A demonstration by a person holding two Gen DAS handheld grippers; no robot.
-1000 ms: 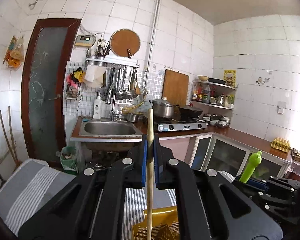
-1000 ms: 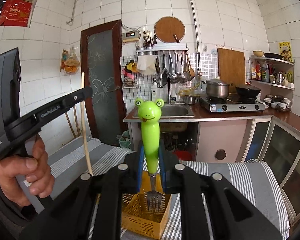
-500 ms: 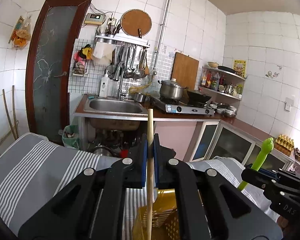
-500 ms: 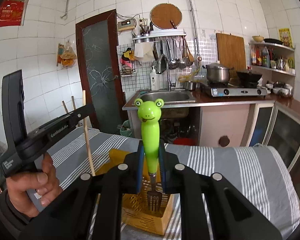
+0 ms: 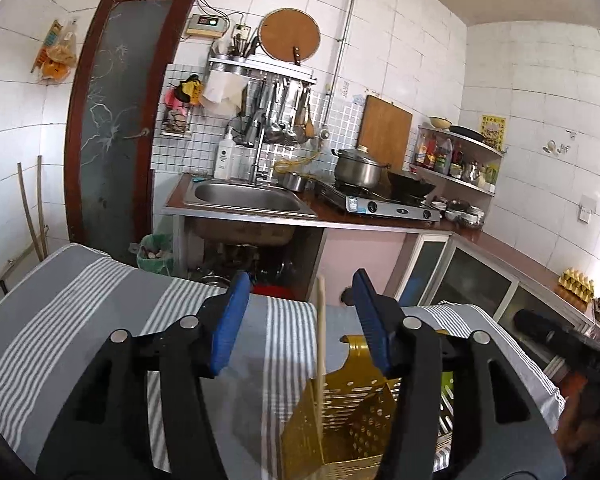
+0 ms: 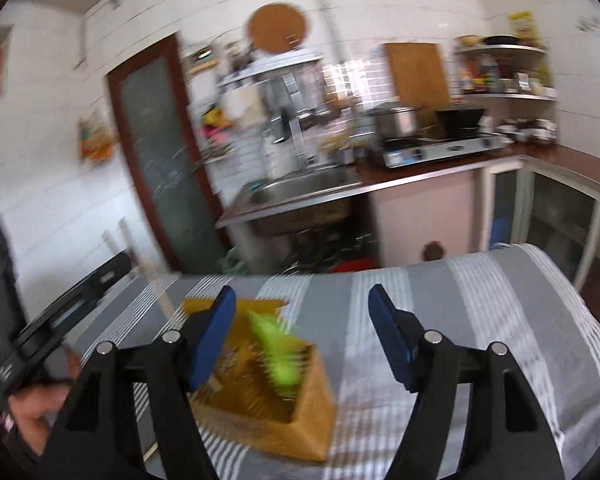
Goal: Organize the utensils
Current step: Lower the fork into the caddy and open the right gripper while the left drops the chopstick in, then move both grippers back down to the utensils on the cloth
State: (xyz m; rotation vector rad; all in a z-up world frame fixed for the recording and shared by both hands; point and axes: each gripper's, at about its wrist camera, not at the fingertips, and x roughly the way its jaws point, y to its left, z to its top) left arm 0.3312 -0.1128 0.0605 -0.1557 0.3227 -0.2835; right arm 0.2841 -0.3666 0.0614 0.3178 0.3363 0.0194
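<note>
My left gripper [image 5: 300, 292] is opening, its blue pads apart. A wooden chopstick [image 5: 321, 332] stands upright between them, touching neither pad, with its lower end inside the yellow perforated utensil holder [image 5: 352, 420]. My right gripper [image 6: 302, 300] is opening too, and nothing is between its pads. Below and to its left, a blurred green frog-handled fork [image 6: 278, 354] leans in the yellow holder [image 6: 300, 412]. The chopstick [image 6: 156, 284] appears at the left of the right wrist view, by a person's hand [image 6: 36, 420].
The holder stands on a table with a grey and white striped cloth [image 5: 80, 320]. Beyond it is a kitchen counter with a steel sink [image 5: 244, 196], a gas stove [image 5: 384, 204] with pots, and glass-door cabinets [image 5: 472, 280] on the right.
Both grippers came down toward the holder and opened. The left let go of the chopstick and the right let go of the green fork, which now sit in the holder.
</note>
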